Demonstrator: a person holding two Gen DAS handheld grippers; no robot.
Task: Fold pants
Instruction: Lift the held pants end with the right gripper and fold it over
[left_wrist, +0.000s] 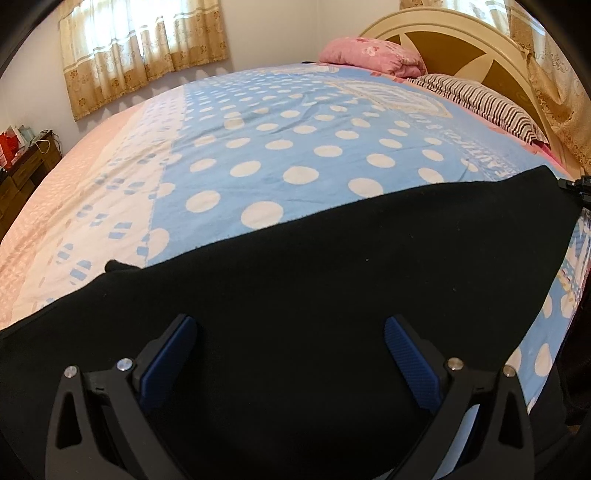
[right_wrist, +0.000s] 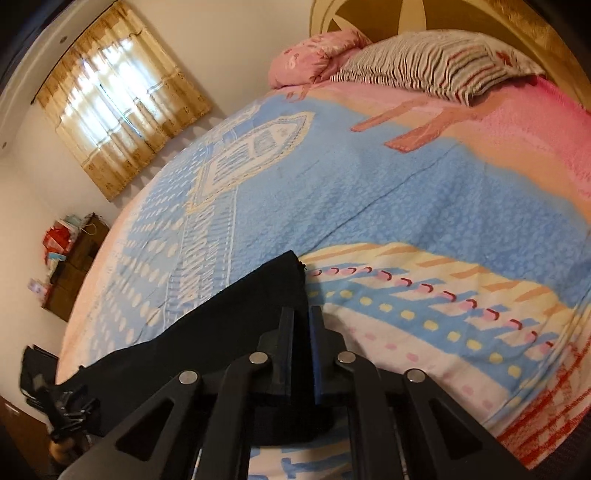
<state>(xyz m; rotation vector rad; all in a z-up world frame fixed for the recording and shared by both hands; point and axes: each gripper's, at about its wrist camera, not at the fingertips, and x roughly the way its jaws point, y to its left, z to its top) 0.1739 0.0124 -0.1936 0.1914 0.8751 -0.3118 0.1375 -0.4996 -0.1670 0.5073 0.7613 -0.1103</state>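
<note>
Black pants (left_wrist: 332, 266) lie spread across the near side of the bed. My left gripper (left_wrist: 291, 332) hovers over them. Its blue pads (left_wrist: 410, 365) stand far apart with only flat cloth below, so it is open. In the right wrist view the pants (right_wrist: 221, 332) run from a corner down to the left. My right gripper (right_wrist: 301, 321) is shut on their right edge, with dark cloth pinched between the narrow jaws. The right gripper (left_wrist: 574, 186) also shows at the pants' far right corner in the left wrist view. The left gripper (right_wrist: 62, 413) appears blurred at the lower left.
A blue bedspread (left_wrist: 295, 140) with white dots covers the bed beyond the pants. A pink pillow (left_wrist: 369, 55), a striped pillow (left_wrist: 476, 99) and the headboard (left_wrist: 443, 33) stand at the far right. A dark dresser (left_wrist: 22, 166) is at the left wall, under curtains (left_wrist: 140, 48).
</note>
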